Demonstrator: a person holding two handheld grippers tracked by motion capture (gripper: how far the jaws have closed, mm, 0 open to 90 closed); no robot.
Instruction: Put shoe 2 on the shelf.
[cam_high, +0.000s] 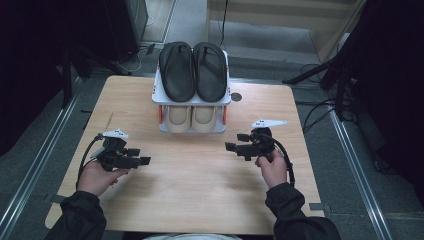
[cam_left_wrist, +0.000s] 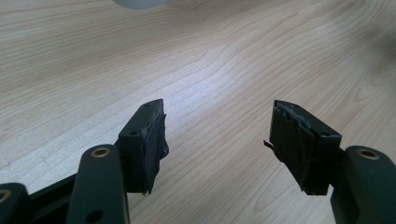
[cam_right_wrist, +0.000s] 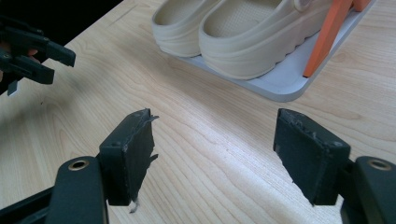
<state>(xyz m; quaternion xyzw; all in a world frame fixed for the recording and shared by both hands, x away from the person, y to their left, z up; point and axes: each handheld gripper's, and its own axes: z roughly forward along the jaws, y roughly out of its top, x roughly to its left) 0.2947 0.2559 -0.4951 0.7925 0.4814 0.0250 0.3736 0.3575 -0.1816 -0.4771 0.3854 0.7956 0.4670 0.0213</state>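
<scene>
A pair of black sandals (cam_high: 192, 70) lies on the top shelf of a small white shoe rack (cam_high: 156, 96) at the back middle of the table. Under them, a pair of beige clogs (cam_high: 191, 118) (cam_right_wrist: 243, 32) sits on the lower shelf (cam_right_wrist: 280, 86). My left gripper (cam_high: 140, 156) (cam_left_wrist: 219, 135) hovers open over bare wood at the front left, with nothing between its jaws. My right gripper (cam_high: 236, 141) (cam_right_wrist: 215, 144) is open too, at the front right, aimed at the clogs and a short way from them. The left gripper (cam_right_wrist: 44, 58) also appears far left in the right gripper view.
The wooden table (cam_high: 200, 185) has rounded corners and a dark round hole (cam_high: 236, 96) beside the rack. An orange post (cam_right_wrist: 327, 37) holds up the rack's shelves. Dark stands and cables (cam_high: 325, 75) crowd the floor at the right, and metal rails run along both sides.
</scene>
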